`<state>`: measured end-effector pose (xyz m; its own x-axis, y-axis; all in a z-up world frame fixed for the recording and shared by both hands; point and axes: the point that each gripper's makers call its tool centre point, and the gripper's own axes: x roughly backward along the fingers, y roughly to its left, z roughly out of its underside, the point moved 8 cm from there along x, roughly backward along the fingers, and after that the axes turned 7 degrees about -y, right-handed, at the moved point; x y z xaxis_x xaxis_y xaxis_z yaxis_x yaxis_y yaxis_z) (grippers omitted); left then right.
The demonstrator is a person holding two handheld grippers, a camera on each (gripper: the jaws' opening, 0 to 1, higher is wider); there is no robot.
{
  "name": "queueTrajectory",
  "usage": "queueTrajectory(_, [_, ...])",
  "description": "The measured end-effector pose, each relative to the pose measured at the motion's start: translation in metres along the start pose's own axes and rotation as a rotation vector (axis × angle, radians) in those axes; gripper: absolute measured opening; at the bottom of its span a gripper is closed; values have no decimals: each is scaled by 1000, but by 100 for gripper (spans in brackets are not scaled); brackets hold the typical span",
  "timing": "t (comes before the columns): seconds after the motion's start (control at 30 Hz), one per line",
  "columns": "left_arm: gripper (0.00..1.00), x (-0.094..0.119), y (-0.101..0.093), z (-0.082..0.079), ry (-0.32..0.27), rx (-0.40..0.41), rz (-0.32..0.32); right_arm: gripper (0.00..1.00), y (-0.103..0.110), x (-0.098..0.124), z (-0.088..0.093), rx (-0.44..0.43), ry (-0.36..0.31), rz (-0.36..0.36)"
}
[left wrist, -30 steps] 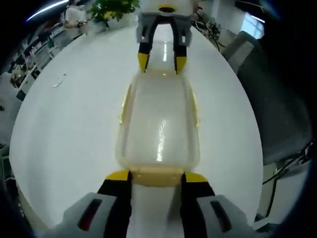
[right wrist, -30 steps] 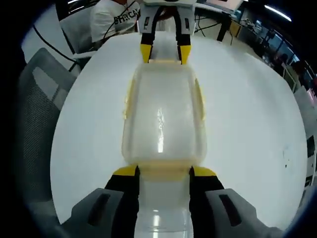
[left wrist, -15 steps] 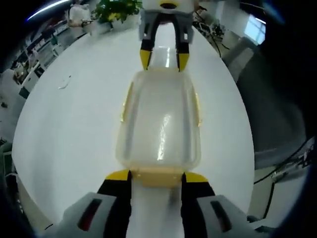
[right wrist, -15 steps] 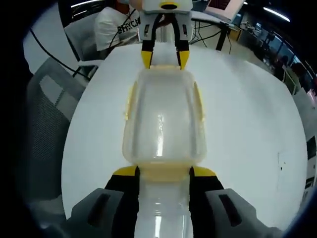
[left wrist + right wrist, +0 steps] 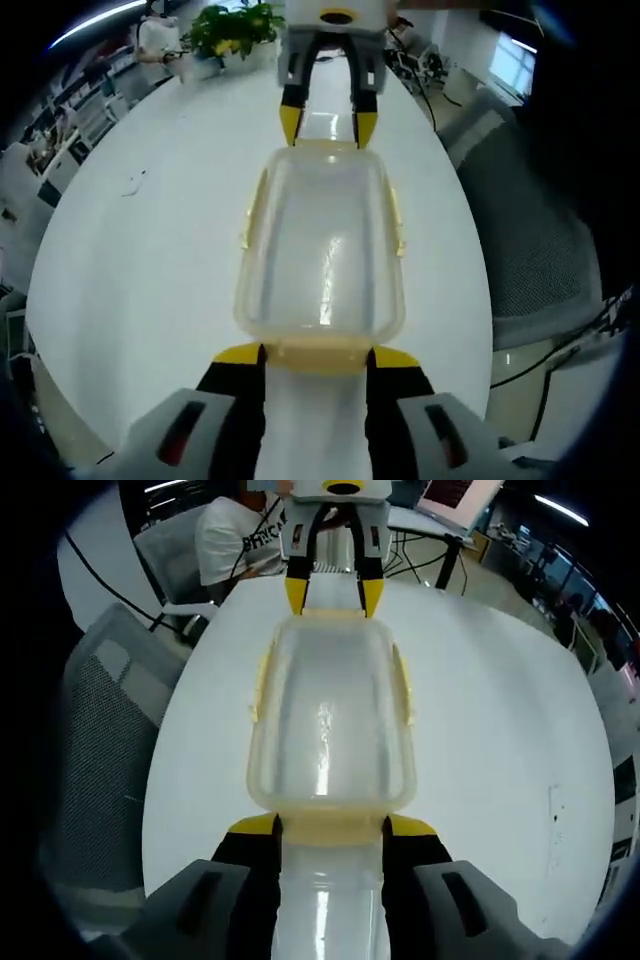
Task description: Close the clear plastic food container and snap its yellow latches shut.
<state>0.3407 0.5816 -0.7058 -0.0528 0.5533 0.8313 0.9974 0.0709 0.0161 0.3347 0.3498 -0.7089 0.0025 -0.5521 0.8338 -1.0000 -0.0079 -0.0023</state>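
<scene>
Above the white table (image 5: 130, 250), the clear container (image 5: 322, 250) hangs between 2 grippers: the left gripper (image 5: 315, 358) pinches its near end latch (image 5: 318, 352), the right gripper (image 5: 330, 828) the opposite one. Lid seems seated; next, I judge, set it down and press each yellow latch home.

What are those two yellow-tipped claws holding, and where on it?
The clear container: the left gripper sits at the yellow latch on one short end, the right gripper at the opposite end's. Whether they pinch is unclear.
</scene>
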Motion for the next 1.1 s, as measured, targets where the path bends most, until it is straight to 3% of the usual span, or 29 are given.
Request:
queueTrajectory(0.23, [33, -1, -1, -4, 18, -6, 3, 36, 3, 3, 1, 4, -4, 9])
queueTrajectory(1.1, [33, -27, -5, -48, 0, 1, -9, 36, 1, 35, 43, 10, -13, 9])
